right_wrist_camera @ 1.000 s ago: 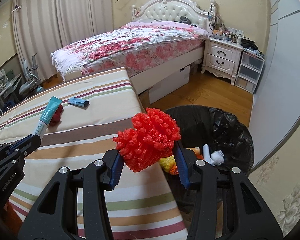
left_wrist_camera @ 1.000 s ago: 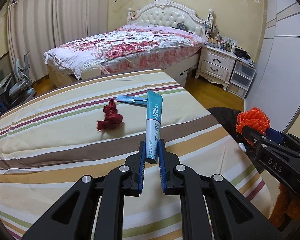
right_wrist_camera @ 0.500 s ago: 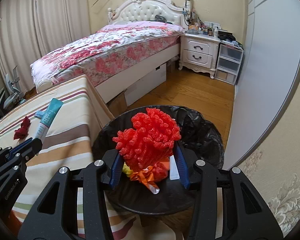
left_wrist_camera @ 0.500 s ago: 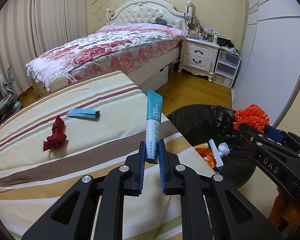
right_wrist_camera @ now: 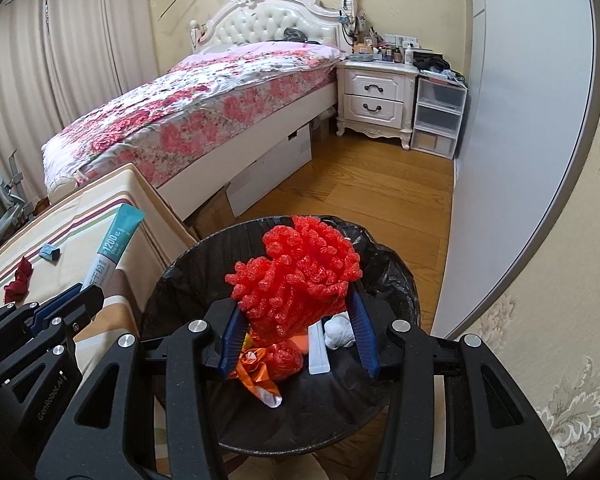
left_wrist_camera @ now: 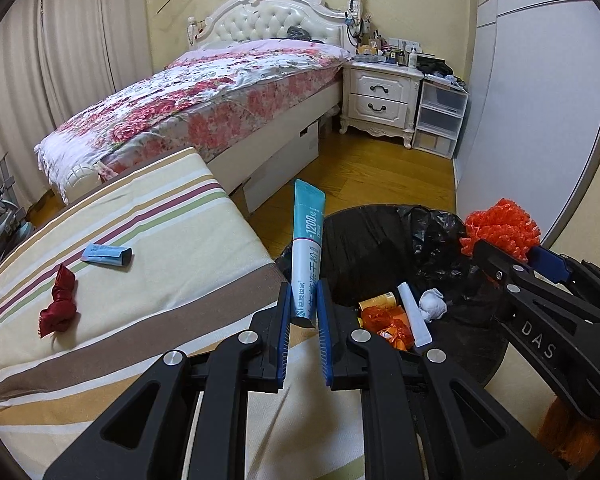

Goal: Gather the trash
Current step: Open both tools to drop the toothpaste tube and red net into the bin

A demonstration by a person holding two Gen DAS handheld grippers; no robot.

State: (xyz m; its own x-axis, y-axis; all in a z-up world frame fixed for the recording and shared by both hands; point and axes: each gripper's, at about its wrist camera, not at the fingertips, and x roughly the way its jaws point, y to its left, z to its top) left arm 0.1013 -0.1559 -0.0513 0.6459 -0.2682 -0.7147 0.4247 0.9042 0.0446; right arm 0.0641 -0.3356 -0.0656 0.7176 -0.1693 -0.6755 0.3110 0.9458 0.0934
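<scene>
The left gripper (left_wrist_camera: 303,317) was clamped narrowly on a teal-and-white tube (left_wrist_camera: 307,258), held upright at the near rim of the black bin (left_wrist_camera: 376,240). The right gripper (right_wrist_camera: 297,330), jaws partly apart, was pressed on red foam netting (right_wrist_camera: 298,274) above the bin.

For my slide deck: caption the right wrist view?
Right gripper holds red foam netting over the black-lined trash bin.

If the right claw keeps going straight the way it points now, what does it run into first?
Most likely the trash already in the bin: the right claw, shut on the red foam net, aims down at an orange wrapper and white wad. Depth is unclear.
</scene>
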